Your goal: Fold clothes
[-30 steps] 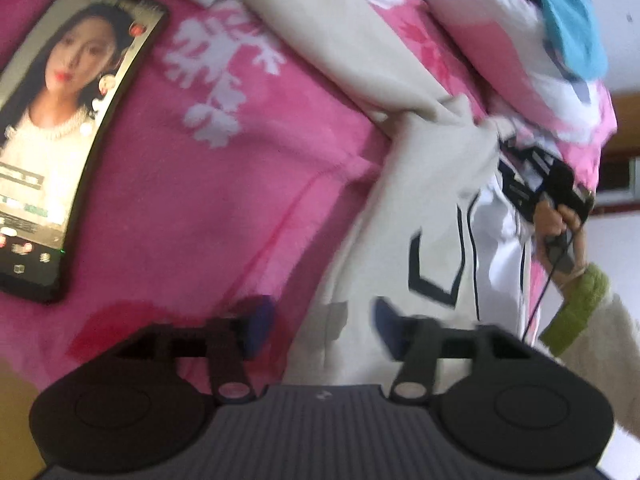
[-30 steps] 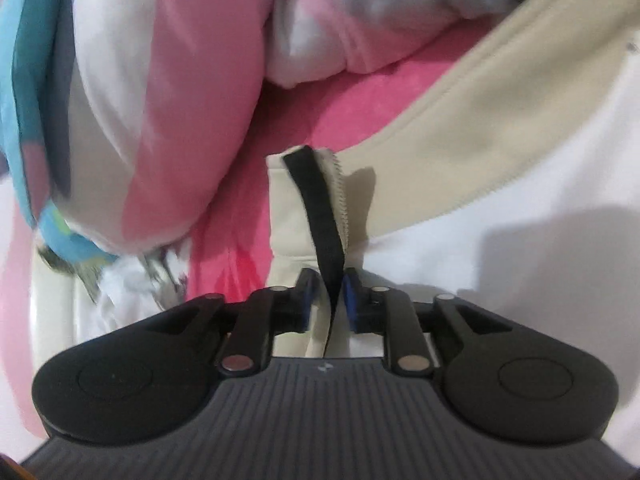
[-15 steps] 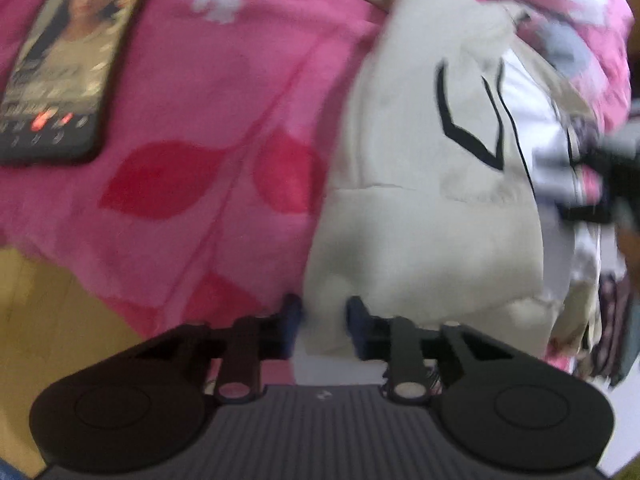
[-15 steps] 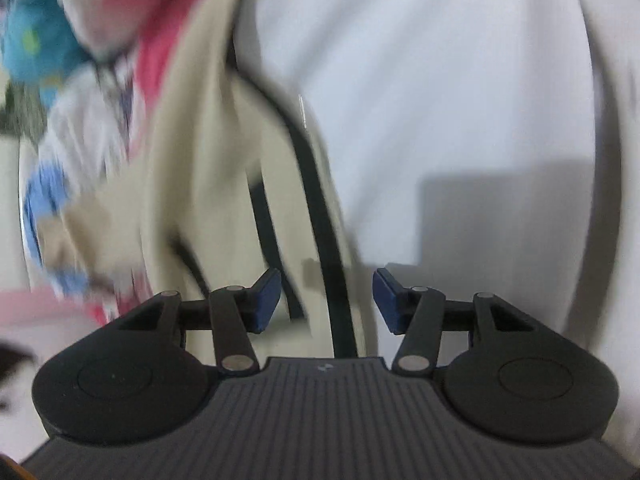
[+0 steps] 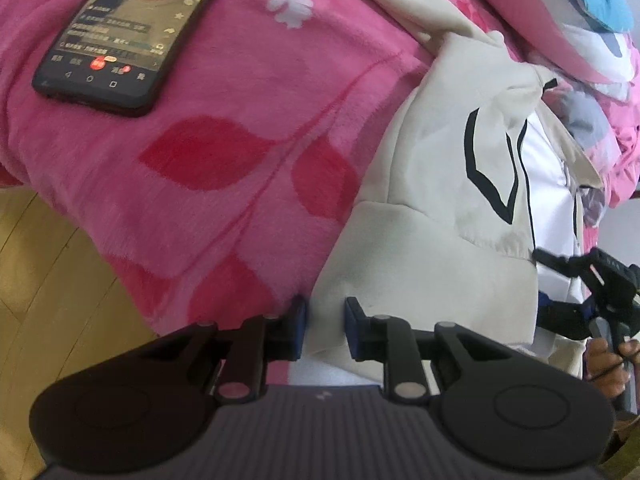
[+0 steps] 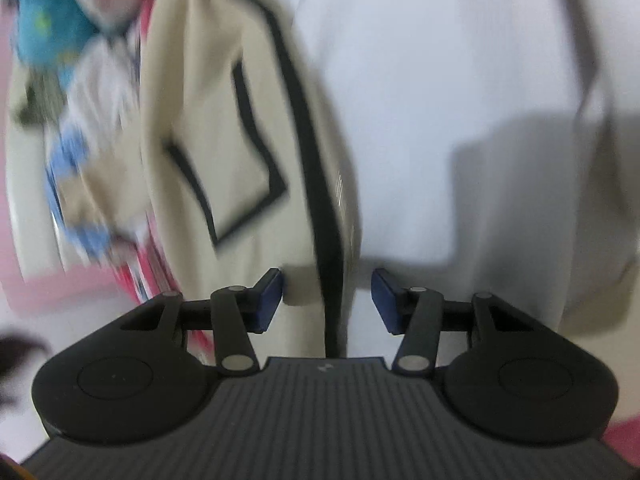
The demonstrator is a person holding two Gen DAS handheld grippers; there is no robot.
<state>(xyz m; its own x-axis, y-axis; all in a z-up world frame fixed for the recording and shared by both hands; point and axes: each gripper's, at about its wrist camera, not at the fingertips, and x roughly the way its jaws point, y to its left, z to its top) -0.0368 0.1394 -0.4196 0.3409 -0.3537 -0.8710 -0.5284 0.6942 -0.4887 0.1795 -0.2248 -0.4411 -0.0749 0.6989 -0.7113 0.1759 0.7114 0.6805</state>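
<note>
— Where's the jacket from where you stand?

— The cream jacket [image 5: 432, 216] lies on the pink blanket [image 5: 240, 128], off to one side of the phone [image 5: 128, 32] that rests face up with its screen lit; a heap of pink and blue bedding [image 5: 580, 20] is bunched just beyond the jacket; the blanket's edge hangs over a wooden floor [image 5: 48, 280].

— And the tools?

— The left tool [image 5: 325, 328] sits at the jacket's near hem, its blue pads a little apart with the hem's edge between them; whether they pinch it I cannot tell; the right tool [image 6: 327, 300] is spread wide over the black trim [image 6: 320, 208] along the jacket's front, gripping nothing.

— Anything more?

— A hand [image 5: 604, 364] holds the right tool at the jacket's far hem corner; the wrist view there is blurred.
</note>
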